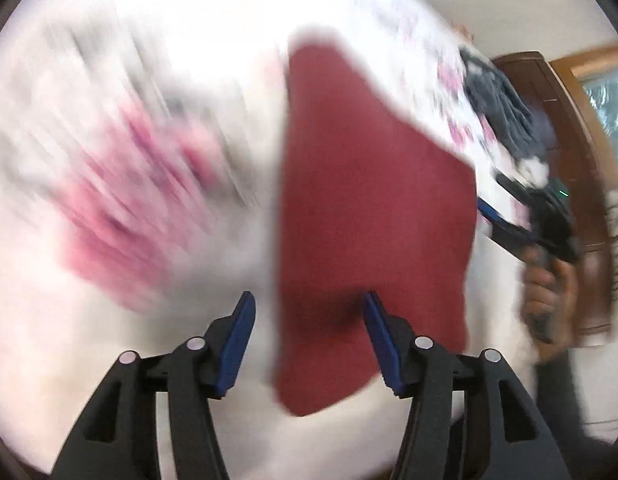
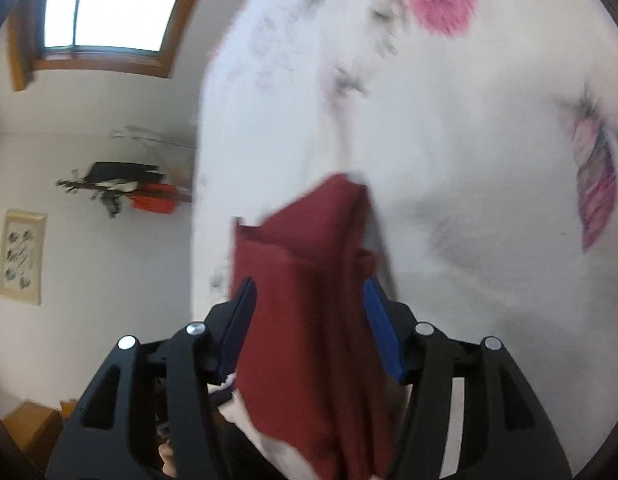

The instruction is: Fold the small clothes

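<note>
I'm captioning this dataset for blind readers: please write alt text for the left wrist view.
A dark red cloth lies on a white floral sheet, blurred by motion. The left hand-held gripper is open at the cloth's near edge. At right, a hand holds the right hand-held gripper.

Dark red cloth (image 1: 369, 216), floral sheet (image 1: 121, 184)

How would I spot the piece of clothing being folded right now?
Find the big white sheet with pink flowers that fills the view. On it, ahead of the left claw, lies the dark red cloth. It is the only plain, solid-coloured piece, unlike the dark blue heap farther off.
</note>
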Motion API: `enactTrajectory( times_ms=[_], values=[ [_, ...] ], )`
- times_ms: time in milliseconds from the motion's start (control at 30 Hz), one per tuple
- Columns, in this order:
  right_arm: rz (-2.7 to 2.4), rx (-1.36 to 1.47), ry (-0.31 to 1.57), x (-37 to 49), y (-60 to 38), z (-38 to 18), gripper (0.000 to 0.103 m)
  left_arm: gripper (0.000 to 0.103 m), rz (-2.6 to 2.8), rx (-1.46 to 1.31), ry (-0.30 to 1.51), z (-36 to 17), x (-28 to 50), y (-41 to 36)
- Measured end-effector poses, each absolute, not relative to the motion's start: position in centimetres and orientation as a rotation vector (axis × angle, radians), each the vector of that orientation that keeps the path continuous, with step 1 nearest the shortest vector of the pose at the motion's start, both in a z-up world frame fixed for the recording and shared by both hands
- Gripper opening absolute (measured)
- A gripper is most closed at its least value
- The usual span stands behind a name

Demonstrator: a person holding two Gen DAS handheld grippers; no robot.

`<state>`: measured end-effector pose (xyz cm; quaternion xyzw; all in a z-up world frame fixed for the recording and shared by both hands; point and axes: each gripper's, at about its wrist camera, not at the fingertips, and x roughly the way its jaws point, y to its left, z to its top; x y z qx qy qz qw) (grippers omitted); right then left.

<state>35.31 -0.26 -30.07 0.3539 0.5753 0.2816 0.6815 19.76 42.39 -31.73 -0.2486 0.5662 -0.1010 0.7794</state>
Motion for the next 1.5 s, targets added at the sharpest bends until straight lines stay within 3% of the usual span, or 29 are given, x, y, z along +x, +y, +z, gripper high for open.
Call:
enactTrajectory(
  times_ms=[167, 233, 267, 300, 467, 633, 767, 867, 967, 1033, 1167, 1200, 1300, 1500],
  values=[
    [0.681, 0.62, 1.352, 33.8, 4.6, -30.1, 0.041, 0.057, -0.521, -0.584, 1.14, -28.5, 18.5, 38.9],
    [0.61, 0.522, 1.386, 33.9, 6.6, -31.3, 0.029, 0.055, -0.578, -0.561, 1.193, -30.0, 18.8, 36.3],
    [0.601, 0.503, 1.397, 34.1, 7.1, -31.6, 0.011, 0.055, -0.574, -0.541, 1.228, -31.2, 19.0, 35.3],
    [0.585, 0.489, 1.397, 34.3, 7.4, -31.5, 0.009, 0.055, -0.583, -0.557, 1.259, -32.4, 19.0, 34.8],
    [0.553, 0.452, 1.302, 34.7, 6.9, -29.8, 0.007, 0.054, -0.58, -0.612, 1.34, -36.0, 18.9, 33.6],
    [0.54, 0.414, 1.385, 35.5, 6.6, -33.6, 0.009, 0.054, -0.653, -0.69, 1.238, -32.0, 20.6, 35.6],
    [0.531, 0.468, 1.321, 34.8, 4.9, -31.3, 0.018, 0.055, -0.571, -0.708, 1.145, -29.8, 26.6, 39.9],
    [0.588, 0.489, 1.238, 33.8, 4.7, -28.0, 0.018, 0.055, -0.533, -0.692, 1.179, -31.6, 31.9, 41.1],
    [0.651, 0.407, 1.309, 33.4, 7.0, -28.9, 0.018, 0.055, -0.497, -0.637, 1.273, -34.8, 35.0, 40.2],
    [0.597, 0.306, 1.392, 33.5, 7.9, -31.9, 0.006, 0.054, -0.472, -0.615, 1.313, -36.3, 35.8, 40.0],
    [0.56, 0.293, 1.397, 33.6, 6.9, -32.1, 0.0, 0.054, -0.467, -0.549, 1.288, -34.1, 35.0, 38.9],
    [0.571, 0.285, 1.37, 33.0, 6.7, -30.8, 0.007, 0.054, -0.487, -0.544, 1.257, -32.6, 34.3, 39.0],
    [0.651, 0.269, 1.334, 30.0, 7.3, -28.2, 0.008, 0.054, -0.594, -0.503, 1.188, -29.7, 29.9, 39.2],
    [0.586, 0.194, 1.435, 28.1, 7.8, -32.9, 0.004, 0.054, -0.509, -0.454, 1.298, -35.3, 27.1, 37.7]
  ],
)
